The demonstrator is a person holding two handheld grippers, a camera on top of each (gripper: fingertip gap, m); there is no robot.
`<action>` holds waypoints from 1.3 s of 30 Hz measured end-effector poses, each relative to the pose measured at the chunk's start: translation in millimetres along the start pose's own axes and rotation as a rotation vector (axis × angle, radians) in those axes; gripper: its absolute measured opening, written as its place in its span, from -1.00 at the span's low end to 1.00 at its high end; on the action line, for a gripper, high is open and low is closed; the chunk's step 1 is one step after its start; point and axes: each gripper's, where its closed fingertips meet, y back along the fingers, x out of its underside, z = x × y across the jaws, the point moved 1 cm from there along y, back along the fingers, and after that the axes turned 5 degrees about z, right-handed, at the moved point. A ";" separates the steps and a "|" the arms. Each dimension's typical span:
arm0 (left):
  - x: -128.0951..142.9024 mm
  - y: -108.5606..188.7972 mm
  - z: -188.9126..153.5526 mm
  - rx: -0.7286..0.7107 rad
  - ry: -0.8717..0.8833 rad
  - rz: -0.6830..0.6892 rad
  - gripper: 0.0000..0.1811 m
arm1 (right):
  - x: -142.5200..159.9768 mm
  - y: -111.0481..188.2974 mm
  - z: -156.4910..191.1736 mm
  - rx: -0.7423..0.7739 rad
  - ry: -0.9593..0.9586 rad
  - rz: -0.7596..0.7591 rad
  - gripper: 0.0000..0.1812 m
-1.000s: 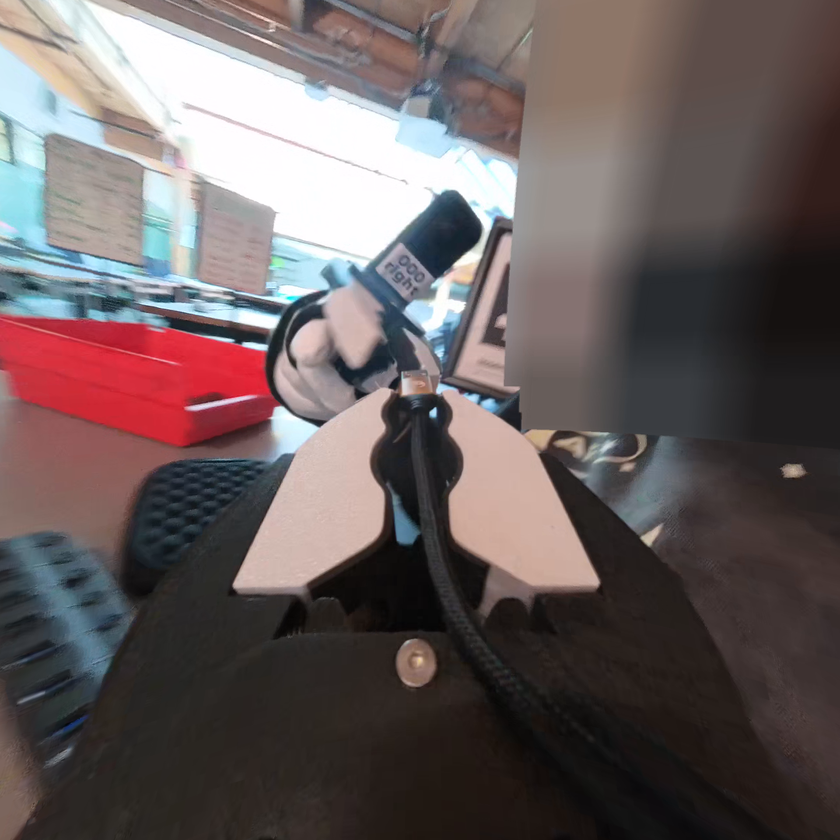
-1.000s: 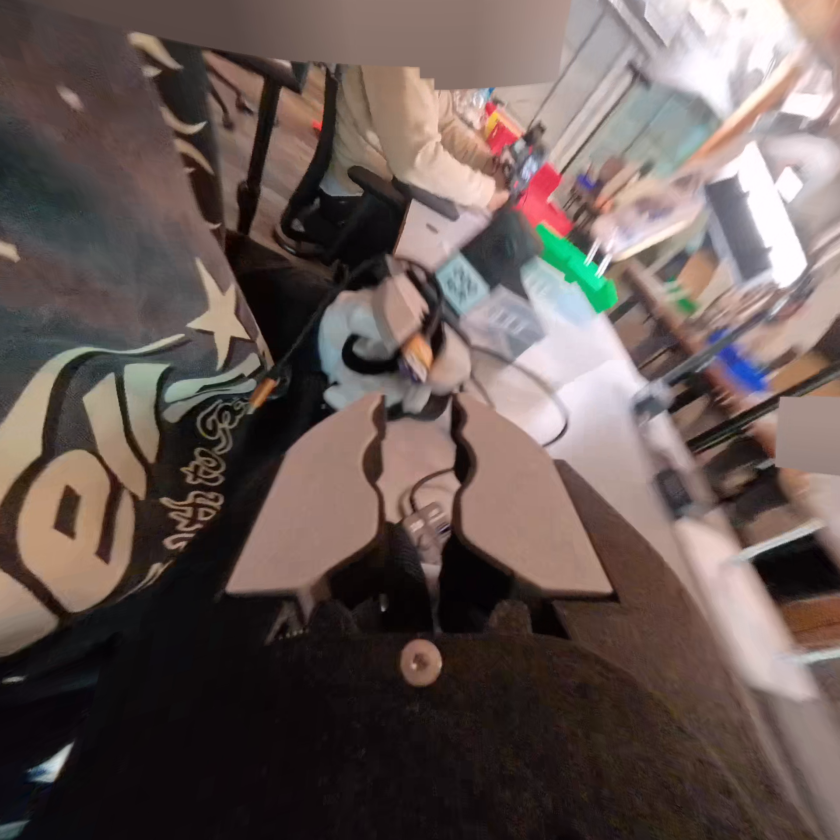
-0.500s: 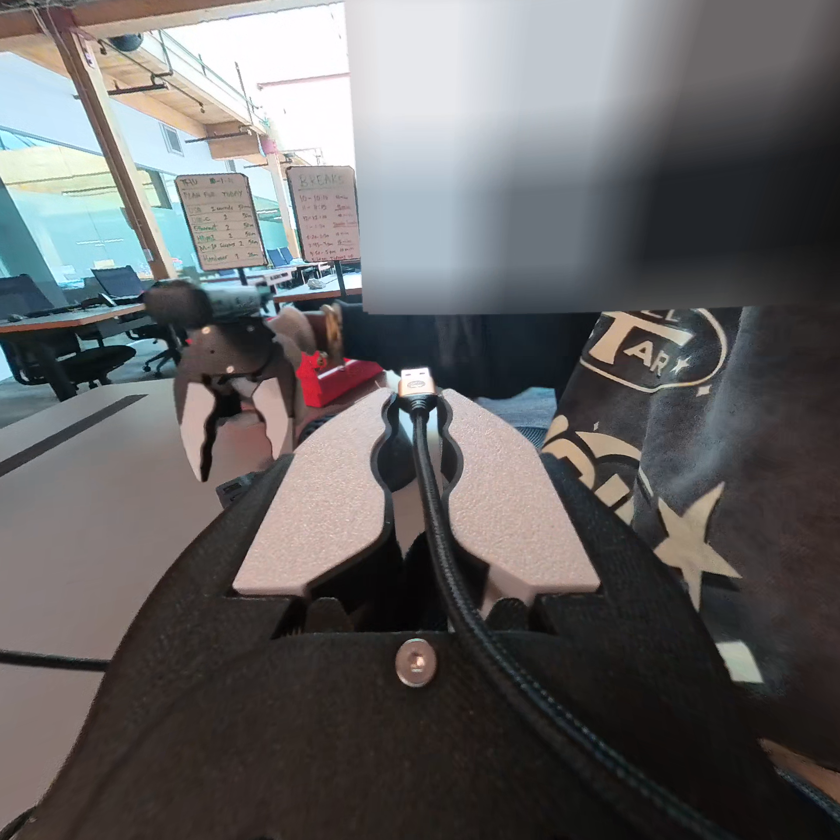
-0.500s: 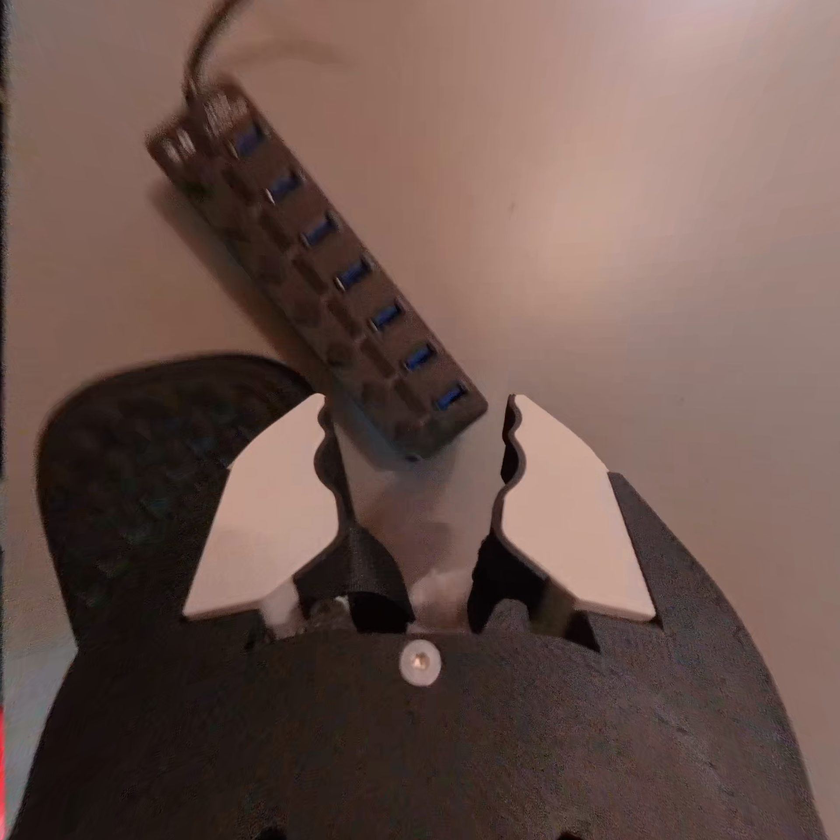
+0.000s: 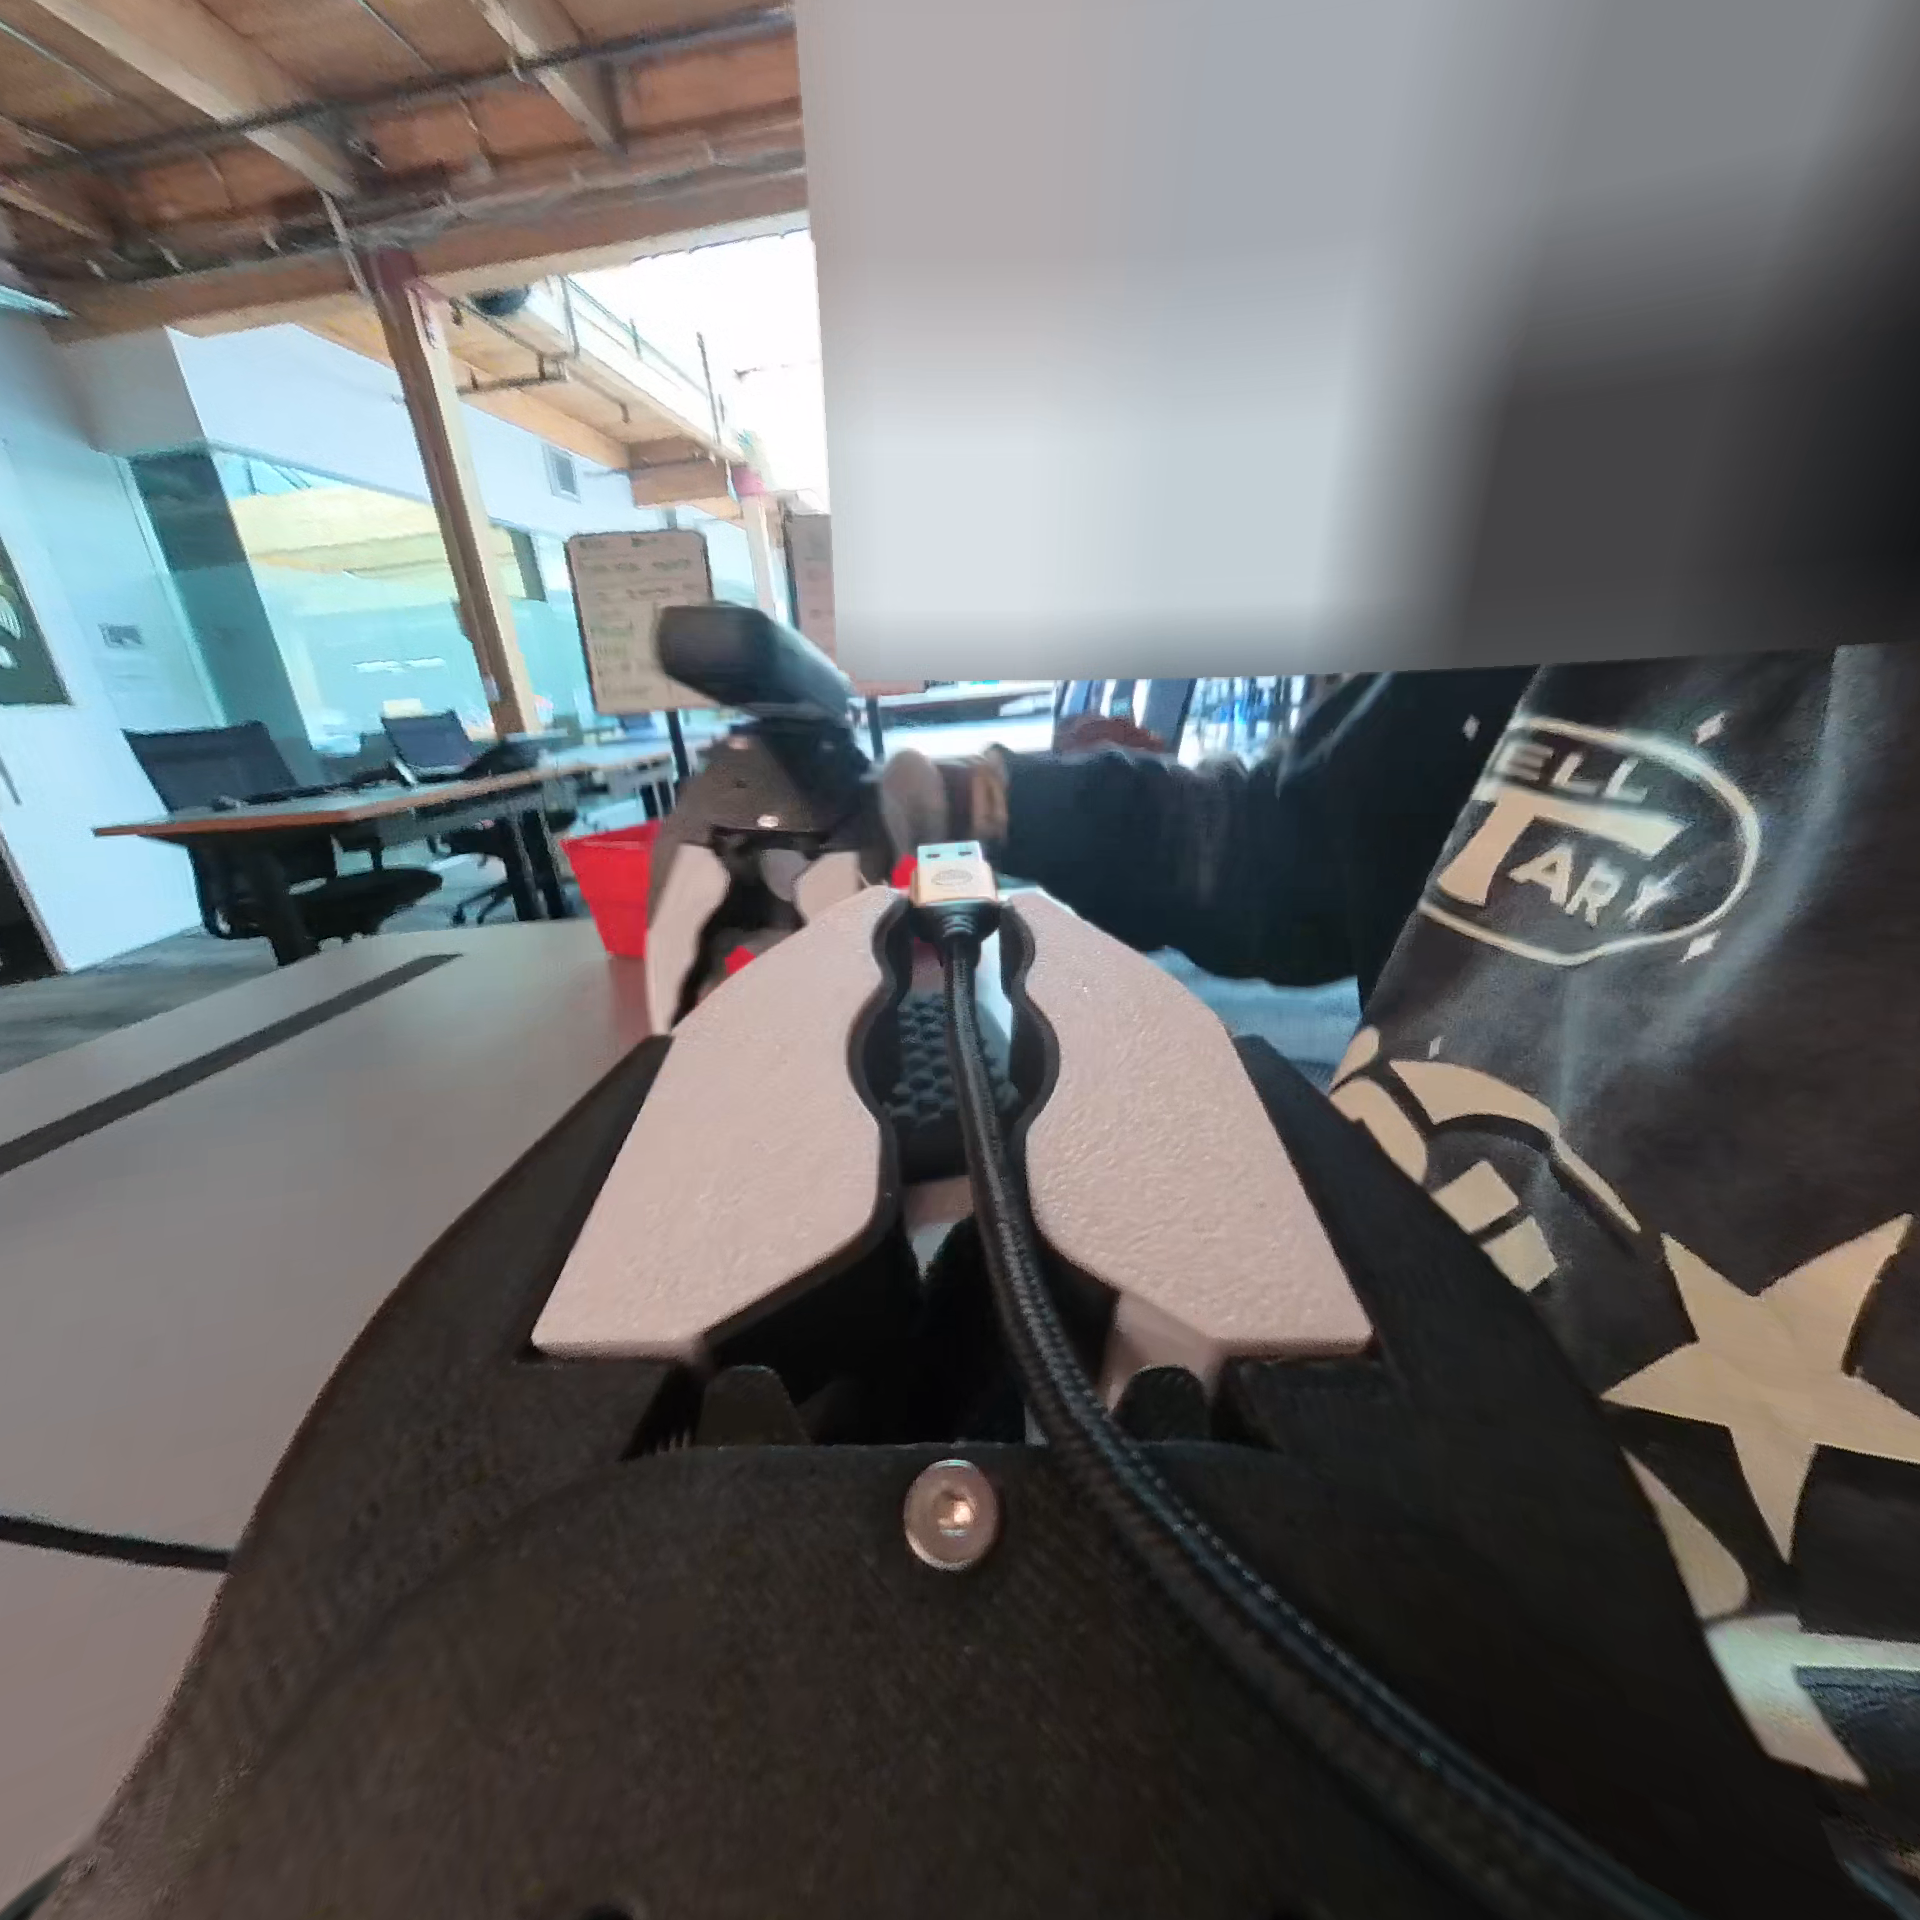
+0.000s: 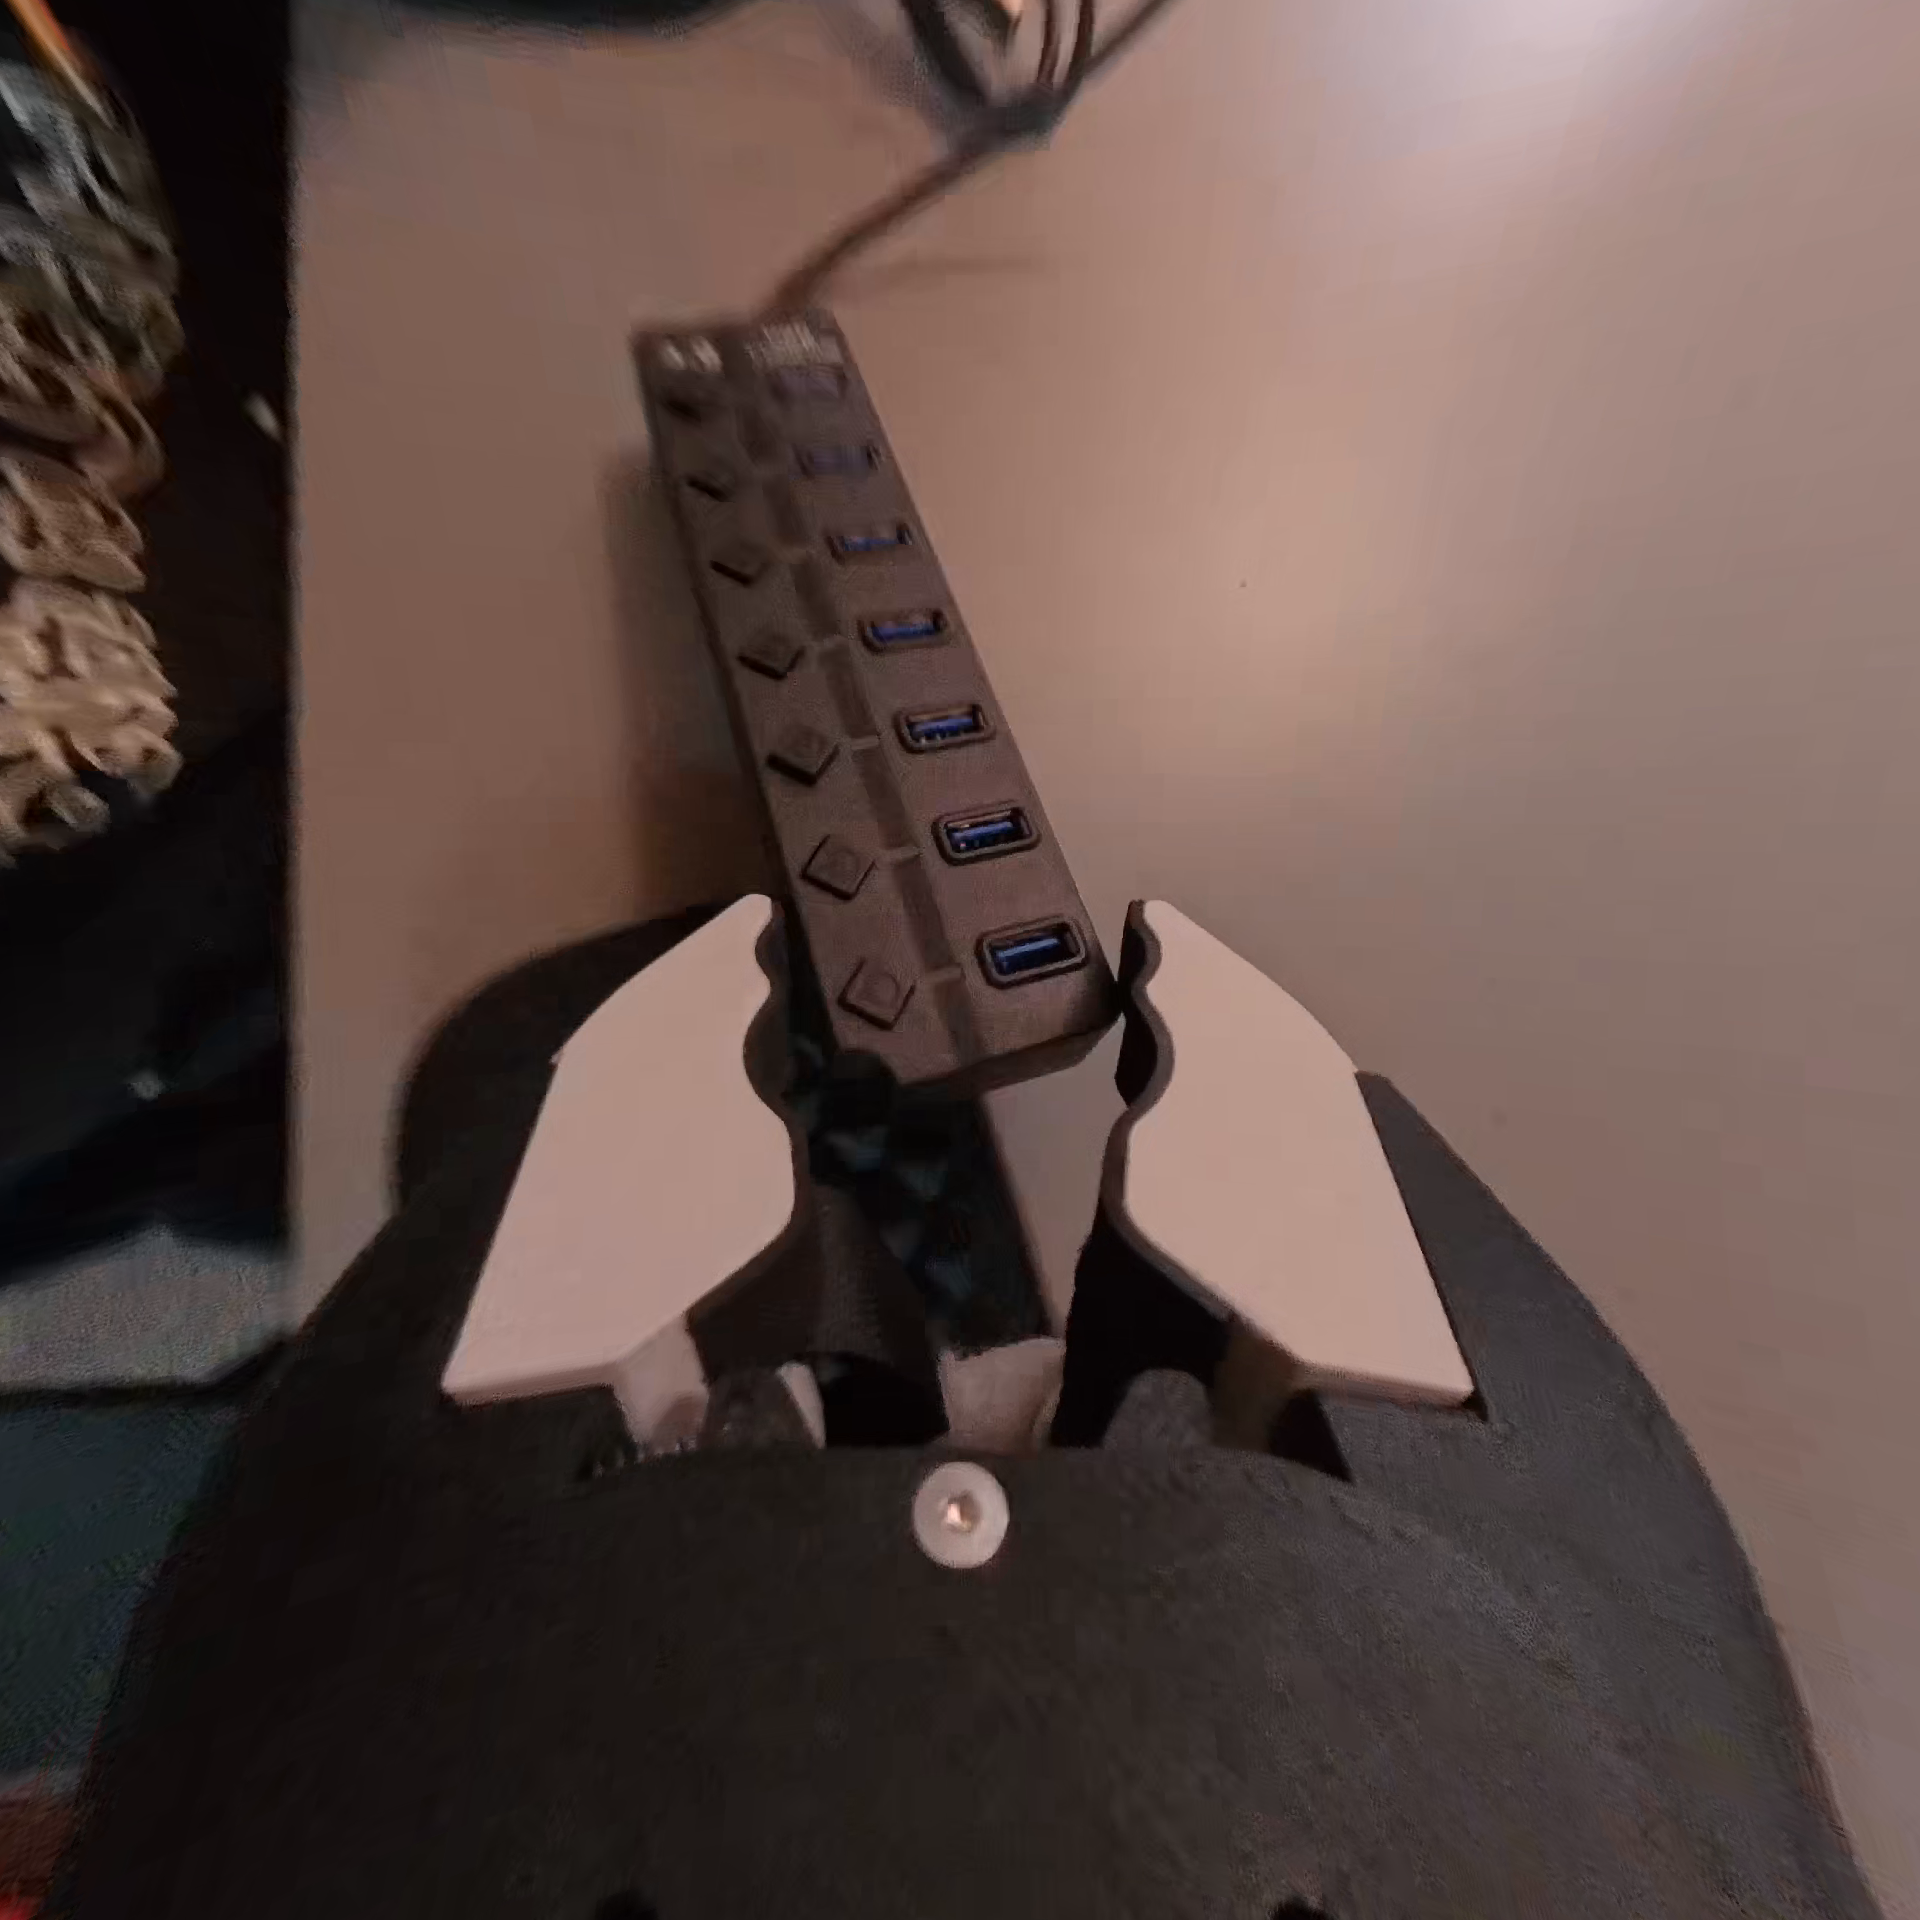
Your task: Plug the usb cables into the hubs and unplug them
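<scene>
The left claw (image 5: pixel 951 914) is pinched on a black braided cable (image 5: pixel 1023 1278), gripping it just behind the metal plug (image 5: pixel 948 871), which sticks out past the fingertips at the centre of the left wrist view and points out over the worktop (image 5: pixel 208 1122). The cable trails back between the fingers and off the lower right of that frame. In the right wrist view, the right claw (image 6: pixel 945 925) is spread wide and empty, lowered over the near end of a long black hub (image 6: pixel 862 707) that lies flat on the worktop (image 6: pixel 1455 520) and runs from the centre of the frame toward the upper left. Its nearest corner sits between the two fingers, close to the right one; whether it touches cannot be told. A row of blue ports runs along the hub, and none of those visible holds a plug; its own lead leaves from the far end at the top of the frame. The right claw also shows at centre left of the left wrist view (image 5: pixel 743 914). The step in hand looks like steadying the hub before the first insertion. Next, the right claw probably needs to close on the hub's sides, then the left must bring the plug down square to a port.
</scene>
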 end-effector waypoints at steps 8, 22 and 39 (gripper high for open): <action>-42.8 5.1 -14.7 0.227 0.241 -0.389 -0.83 | 27.1 11.5 57.0 0.161 -0.253 -0.255 -0.34; -10.7 -30.6 -18.0 0.268 0.380 -0.215 -0.83 | -13.3 106.4 87.2 0.379 0.031 -0.952 -0.43; 42.7 -71.9 -54.6 0.448 0.576 0.149 -0.84 | -91.3 41.8 148.6 0.351 0.330 -0.923 -0.88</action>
